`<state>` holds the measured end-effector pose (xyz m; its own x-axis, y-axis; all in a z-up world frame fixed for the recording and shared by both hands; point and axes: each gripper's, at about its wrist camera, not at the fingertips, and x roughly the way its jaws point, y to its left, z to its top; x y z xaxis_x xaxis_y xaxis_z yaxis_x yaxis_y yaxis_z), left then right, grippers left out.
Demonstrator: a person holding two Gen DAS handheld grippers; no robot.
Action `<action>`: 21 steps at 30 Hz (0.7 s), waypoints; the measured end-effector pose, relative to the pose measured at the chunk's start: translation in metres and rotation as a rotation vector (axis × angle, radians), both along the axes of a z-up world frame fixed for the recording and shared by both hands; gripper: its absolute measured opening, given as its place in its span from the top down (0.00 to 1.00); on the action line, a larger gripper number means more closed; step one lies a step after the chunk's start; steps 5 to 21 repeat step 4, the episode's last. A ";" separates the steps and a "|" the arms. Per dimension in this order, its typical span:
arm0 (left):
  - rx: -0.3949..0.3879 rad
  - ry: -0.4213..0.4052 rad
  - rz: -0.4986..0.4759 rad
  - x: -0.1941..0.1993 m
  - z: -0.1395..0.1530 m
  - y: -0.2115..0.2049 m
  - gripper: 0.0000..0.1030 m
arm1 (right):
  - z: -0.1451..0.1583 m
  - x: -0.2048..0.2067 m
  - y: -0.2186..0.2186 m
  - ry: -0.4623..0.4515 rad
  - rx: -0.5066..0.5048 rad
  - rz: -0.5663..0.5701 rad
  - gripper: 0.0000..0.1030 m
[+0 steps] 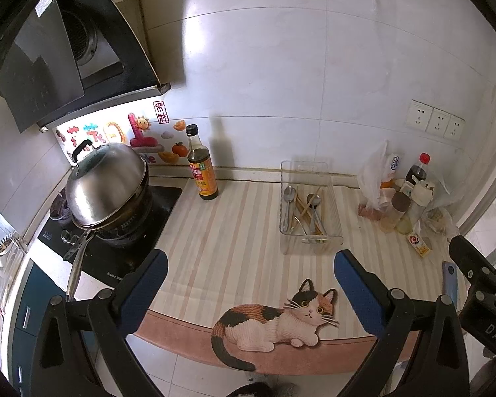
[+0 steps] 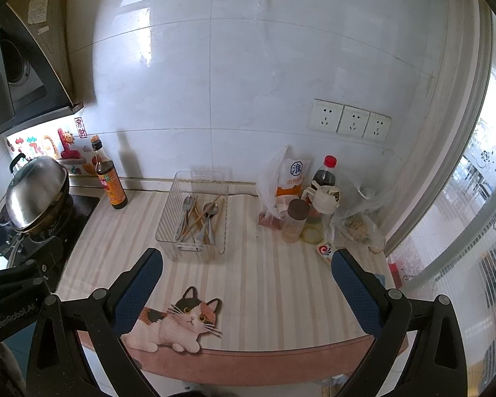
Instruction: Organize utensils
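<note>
Utensils [image 1: 306, 211] (spoons + chopsticks, mixed) were noted lying together inside the clear bin [image 1: 335, 231] on the striped bench [image 1: 221, 231], towards the back wall. Long axes ran approx. front-to-back, i.e. roughly along both cameras' line of sight; handles pointed mostly towards the viewer, some chopsticks crossed at a slant.

Left hand-held gripper [image 1: 248, 284]: jaws spread wide, nothing held. Bin was seen ahead and slightly right of its centre line. Right hand-held gripper [image 2: 246, 284]: likewise wide apart, empty. In the right wrist view the bin lay ahead and slightly left.

Both were held back at the bench's front edge, well apart from the bin, approx. equally near; neither clearly favoured.

Scene fits either utensils already gathered in the bin, or a mixed pile awaiting sorting; not resolvable from these views.
</note>
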<state>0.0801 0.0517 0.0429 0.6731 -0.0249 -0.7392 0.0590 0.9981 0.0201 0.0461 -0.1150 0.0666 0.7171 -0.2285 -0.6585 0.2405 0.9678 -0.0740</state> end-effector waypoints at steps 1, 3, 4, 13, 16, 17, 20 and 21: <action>-0.007 0.002 -0.003 0.000 0.000 0.000 0.00 | 0.000 0.000 0.000 0.000 -0.003 -0.001 0.00; -0.010 0.001 -0.003 0.000 0.001 0.000 0.00 | 0.000 -0.001 0.000 0.002 0.001 0.001 0.00; -0.009 0.001 -0.004 0.000 0.001 0.000 0.00 | 0.000 -0.001 0.001 0.001 0.001 -0.001 0.00; -0.009 0.001 -0.004 0.000 0.001 0.000 0.00 | 0.000 -0.001 0.001 0.001 0.001 -0.001 0.00; -0.009 0.001 -0.004 0.000 0.001 0.000 0.00 | 0.000 -0.001 0.001 0.001 0.001 -0.001 0.00; -0.009 0.001 -0.004 0.000 0.001 0.000 0.00 | 0.000 -0.001 0.001 0.001 0.001 -0.001 0.00; -0.009 0.001 -0.004 0.000 0.001 0.000 0.00 | 0.000 -0.001 0.001 0.001 0.001 -0.001 0.00; -0.009 0.001 -0.004 0.000 0.001 0.000 0.00 | 0.000 -0.001 0.001 0.001 0.001 -0.001 0.00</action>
